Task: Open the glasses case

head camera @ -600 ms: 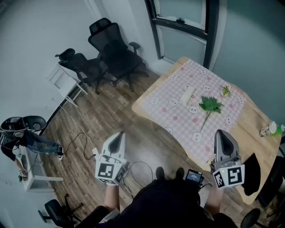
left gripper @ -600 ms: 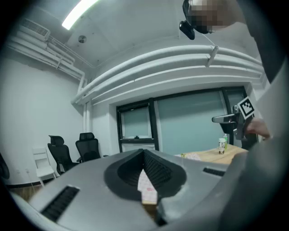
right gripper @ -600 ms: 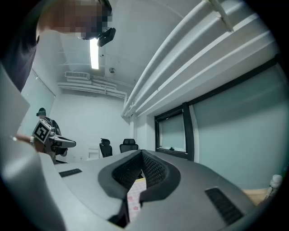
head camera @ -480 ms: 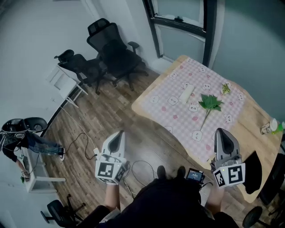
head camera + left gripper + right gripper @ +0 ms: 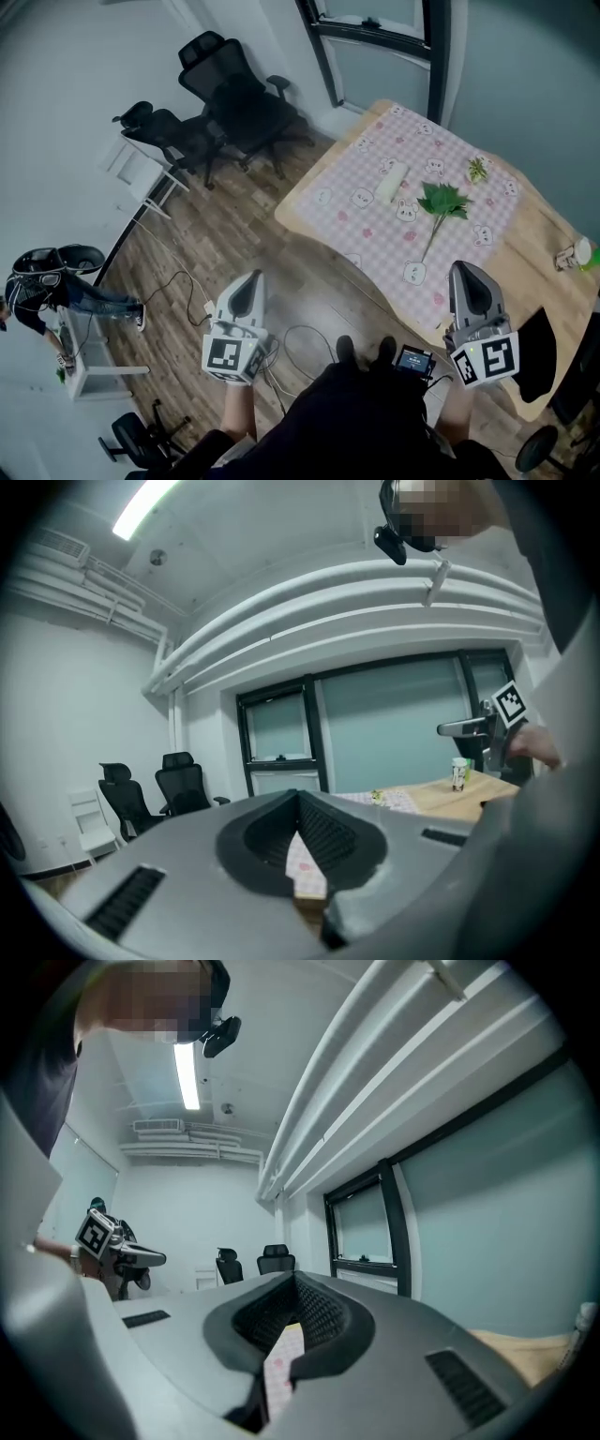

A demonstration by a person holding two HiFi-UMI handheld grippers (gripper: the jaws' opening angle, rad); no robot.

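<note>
A cream oblong case (image 5: 392,181) lies closed on the pink checked cloth (image 5: 375,230) at the far part of the wooden table (image 5: 539,239). A green leafy sprig (image 5: 441,202) lies just right of it. My left gripper (image 5: 249,284) is held over the wooden floor, well short of the table, jaws together and empty. My right gripper (image 5: 466,277) hovers by the table's near edge, also shut with nothing in it. In the left gripper view the left gripper (image 5: 302,803) shows only a thin slit. The right gripper (image 5: 295,1288) looks the same in its own view.
Two black office chairs (image 5: 234,98) stand beyond the table's left corner. A small bottle (image 5: 574,255) and a black object (image 5: 536,354) sit at the table's right side. Cables (image 5: 187,300) trail over the floor. A person (image 5: 37,291) is at the far left beside a white shelf (image 5: 89,361).
The head view has shifted a little, so the table sits slightly lower in the picture. Both grippers keep about the same places and stay shut.
</note>
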